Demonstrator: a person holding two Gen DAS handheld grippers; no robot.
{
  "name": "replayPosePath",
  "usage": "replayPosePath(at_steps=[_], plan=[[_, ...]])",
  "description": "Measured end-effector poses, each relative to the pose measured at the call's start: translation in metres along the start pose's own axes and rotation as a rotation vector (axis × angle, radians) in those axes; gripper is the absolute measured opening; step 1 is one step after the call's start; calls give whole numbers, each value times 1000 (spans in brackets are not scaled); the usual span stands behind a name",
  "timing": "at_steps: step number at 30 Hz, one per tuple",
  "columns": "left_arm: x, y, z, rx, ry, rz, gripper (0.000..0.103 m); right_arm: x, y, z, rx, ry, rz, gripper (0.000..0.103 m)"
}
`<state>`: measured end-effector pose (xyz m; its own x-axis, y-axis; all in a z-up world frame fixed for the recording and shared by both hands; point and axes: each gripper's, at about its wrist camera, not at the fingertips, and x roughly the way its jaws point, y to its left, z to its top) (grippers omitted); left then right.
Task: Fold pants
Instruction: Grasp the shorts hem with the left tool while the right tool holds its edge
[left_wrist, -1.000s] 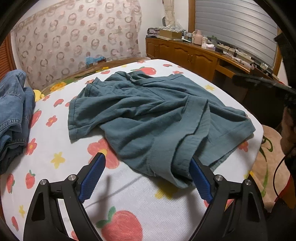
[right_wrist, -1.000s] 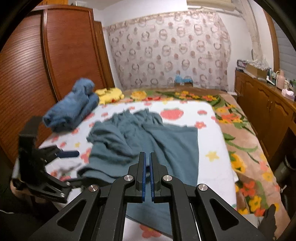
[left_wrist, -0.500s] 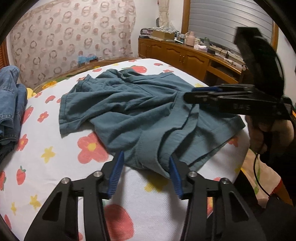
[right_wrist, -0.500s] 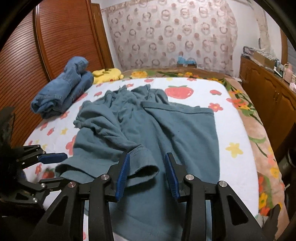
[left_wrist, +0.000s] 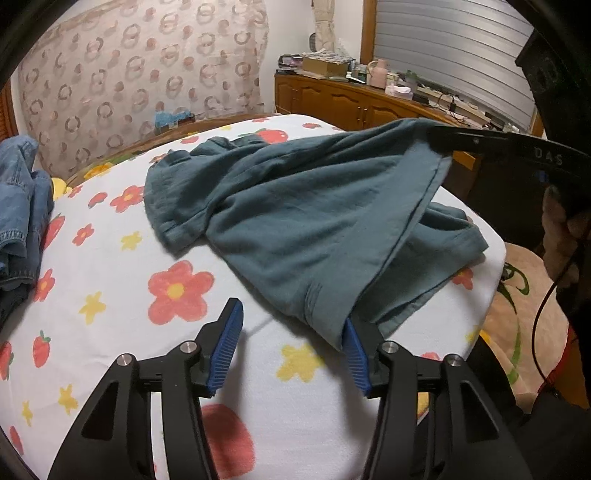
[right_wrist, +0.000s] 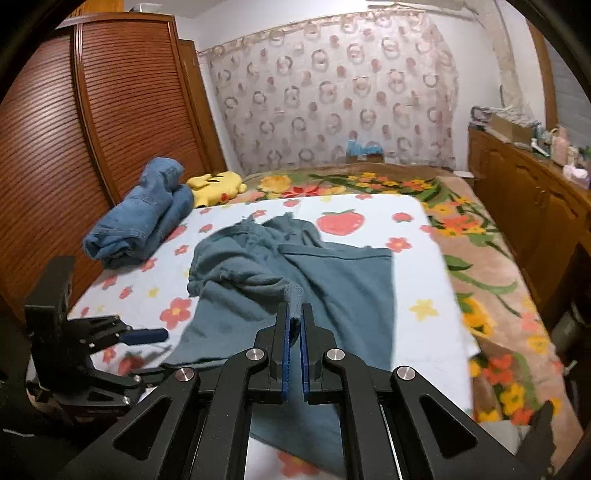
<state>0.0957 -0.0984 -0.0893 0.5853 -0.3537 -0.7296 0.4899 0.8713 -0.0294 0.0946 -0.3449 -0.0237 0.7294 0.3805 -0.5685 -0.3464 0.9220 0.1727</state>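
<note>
Crumpled teal pants (left_wrist: 295, 221) lie on a white flowered sheet (left_wrist: 147, 332) on the bed; they also show in the right wrist view (right_wrist: 332, 280). My right gripper (right_wrist: 294, 317) is shut on a fold of the pants' edge and lifts it above the bed; it shows in the left wrist view (left_wrist: 443, 142) at the right. My left gripper (left_wrist: 291, 332) is open, low over the sheet, its right finger (left_wrist: 354, 354) touching the near corner of the pants. It shows in the right wrist view (right_wrist: 147, 338) at the lower left.
Folded blue jeans (right_wrist: 140, 218) lie at the left of the bed, beside a yellow plush toy (right_wrist: 216, 186). A wooden wardrobe (right_wrist: 92, 129) stands on the left. A wooden cabinet (right_wrist: 528, 195) with clutter runs along the right. A flowered blanket (right_wrist: 480, 258) covers the bed's right side.
My right gripper has shut on the pants' edge and lifted it. My left gripper has opened wider, and the pants' corner is no longer between its fingers.
</note>
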Motion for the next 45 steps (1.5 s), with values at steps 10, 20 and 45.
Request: replayPosePath(at_steps=[10, 20, 45], plan=[[-2, -11, 0, 45, -1, -36, 53, -27, -3, -34, 51, 32, -104, 4], [-2, -20, 2, 94, -5, -83, 16, -26, -7, -59, 107, 105, -108, 4], [-49, 30, 0, -27, -81, -1, 9, -19, 21, -58, -13, 140, 19, 4]])
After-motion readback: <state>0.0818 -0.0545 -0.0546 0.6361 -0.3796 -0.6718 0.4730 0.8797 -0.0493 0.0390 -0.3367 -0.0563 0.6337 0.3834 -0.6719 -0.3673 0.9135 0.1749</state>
